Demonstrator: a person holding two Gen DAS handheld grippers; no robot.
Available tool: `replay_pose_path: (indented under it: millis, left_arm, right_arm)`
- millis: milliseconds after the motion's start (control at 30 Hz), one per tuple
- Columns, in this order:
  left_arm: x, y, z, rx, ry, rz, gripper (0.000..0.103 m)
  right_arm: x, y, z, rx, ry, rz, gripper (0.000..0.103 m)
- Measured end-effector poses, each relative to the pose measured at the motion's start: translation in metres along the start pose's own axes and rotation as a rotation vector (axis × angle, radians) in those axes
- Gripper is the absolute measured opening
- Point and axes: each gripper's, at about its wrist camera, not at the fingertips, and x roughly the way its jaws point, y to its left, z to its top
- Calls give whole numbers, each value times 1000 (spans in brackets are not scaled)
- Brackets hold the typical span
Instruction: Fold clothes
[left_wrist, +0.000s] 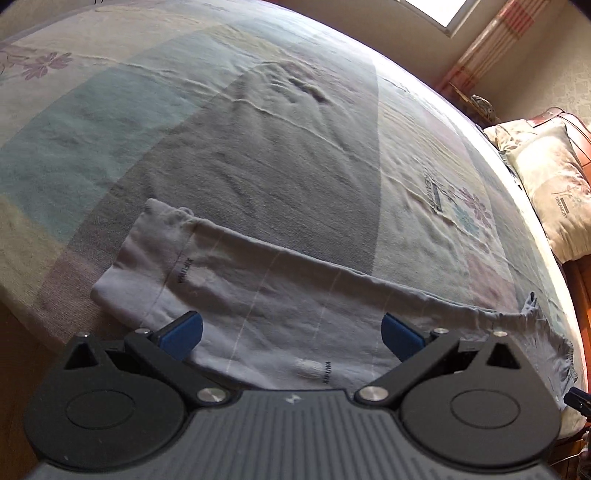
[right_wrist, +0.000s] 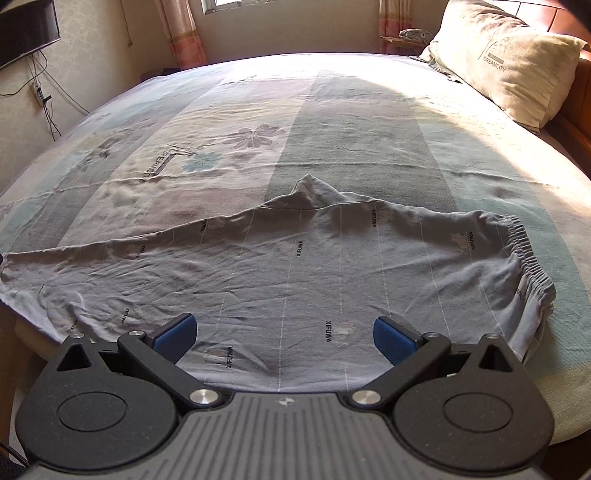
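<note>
trousers lying flat along the near edge of the bed

the grey trousers (right_wrist: 295, 266) are stretching sideways across the patterned bed sheet (right_wrist: 351, 122), close to the near edge, with the elastic waistband (right_wrist: 524, 243) lying toward the pillow (right_wrist: 509, 59). the left gripper (left_wrist: 291, 334) is hovering over the leg end of the trousers, fingers spread wide and holding nothing. the right gripper (right_wrist: 285, 334) is hovering over the seat, fingers likewise spread and gripping nothing.

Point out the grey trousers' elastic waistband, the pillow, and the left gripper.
elastic waistband (right_wrist: 526, 243): right wrist view, gathered edge.
pillow (right_wrist: 506, 55): right wrist view, printed face.
left gripper (left_wrist: 291, 332): left wrist view, between fingertips.
</note>
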Motion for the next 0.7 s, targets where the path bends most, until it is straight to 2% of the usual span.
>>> replay_pose_path:
  millis: [67, 100, 267, 367, 500, 700]
  left_arm:
    - [7, 17, 1, -54, 17, -21, 102]
    - [3, 22, 2, -75, 3, -51, 102]
    - [-31, 34, 7, -105, -100, -55, 102]
    - [-33, 48, 1, -162, -87, -71, 102]
    - [-15, 65, -7, -246, -35, -77, 102]
    - [-17, 61, 10, -247, -111, -138, 102]
  right_arm:
    - [3, 9, 1, -20, 8, 11, 103]
    - [3, 12, 3, -28, 9, 13, 103]
    - [2, 25, 9, -63, 4, 17, 103]
    - [3, 28, 11, -70, 8, 16, 103]
    - [5, 32, 13, -80, 14, 15, 103]
    - [8, 38, 17, -94, 22, 14, 103]
